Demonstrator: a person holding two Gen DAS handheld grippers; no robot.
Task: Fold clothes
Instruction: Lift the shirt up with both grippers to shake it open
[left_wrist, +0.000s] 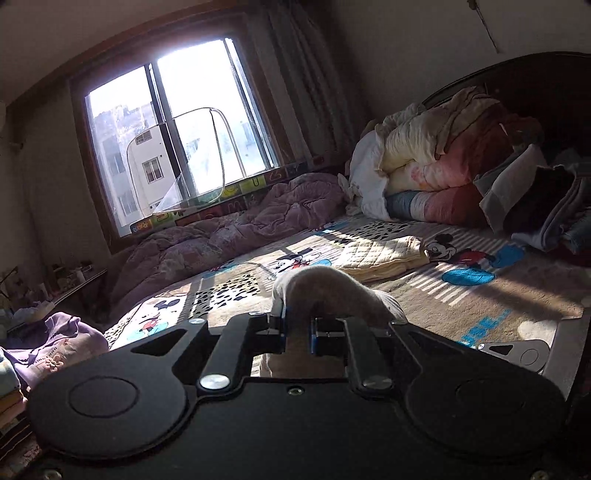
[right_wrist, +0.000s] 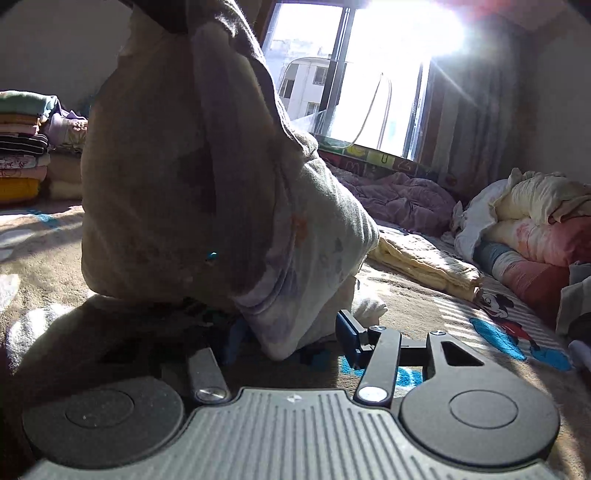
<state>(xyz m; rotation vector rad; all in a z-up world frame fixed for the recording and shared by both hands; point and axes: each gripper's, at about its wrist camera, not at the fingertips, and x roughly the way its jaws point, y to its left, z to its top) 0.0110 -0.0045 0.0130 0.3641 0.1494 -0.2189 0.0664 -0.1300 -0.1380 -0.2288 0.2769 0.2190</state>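
Only the right wrist view shows the stack of folded clothes (right_wrist: 22, 144) far left of the right claw (right_wrist: 291, 332); only the left wrist view shows the purple garment (left_wrist: 55, 343) low at its left. Ahead of both lie the folded yellow quilt (left_wrist: 380, 256), piled bedding (left_wrist: 436, 166) and window (left_wrist: 177, 136). The beige garment (right_wrist: 192, 177) hangs up out of view, blocking the room. The left claw (left_wrist: 297, 326) is clamped on a fold of it. The right claw's jaws stand partly apart around its lower hem, seemingly not yet pressing it.
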